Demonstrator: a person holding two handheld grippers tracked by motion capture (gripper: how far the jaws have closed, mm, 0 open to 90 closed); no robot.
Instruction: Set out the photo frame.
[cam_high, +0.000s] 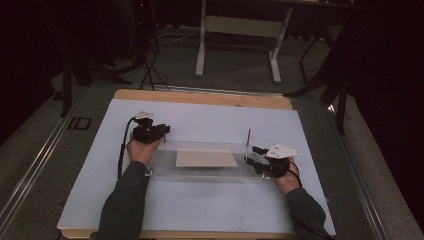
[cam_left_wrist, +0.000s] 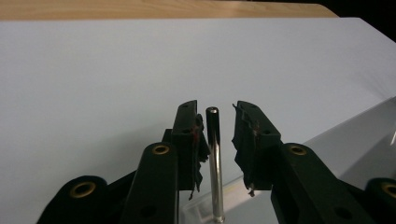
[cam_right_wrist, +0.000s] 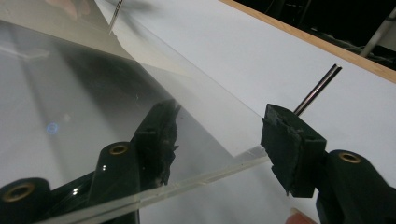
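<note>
- No brand, label or other writing can be read on any thing in the three views.
- The left gripper sits at the left end of the clear plate, held by the left hand.
- In the left gripper view, a shiny metal pin stands upright between the two black jaws of this gripper.
- The jaws stand a little apart. The pin is close to the left jaw, and there is a clear gap between the pin and the right jaw. The pads are not pressing on the pin, so nothing is gripped.
- The foot of this pin meets the corner of the clear plate, low between the jaws.
- The right gripper is at the right end of the plate, held by the right hand.
- In the right gripper view its jaws stand wide apart, with the edge of the clear plate running across between them. Whether the pads touch the plate I cannot tell.
- A second thin pin rises just behind the right jaw of this gripper; in the high view it stands upright just beyond the gripper's tips.
- A beige sheet lies under the middle of the plate, between the two grippers.
- All rests on a white board.
</note>
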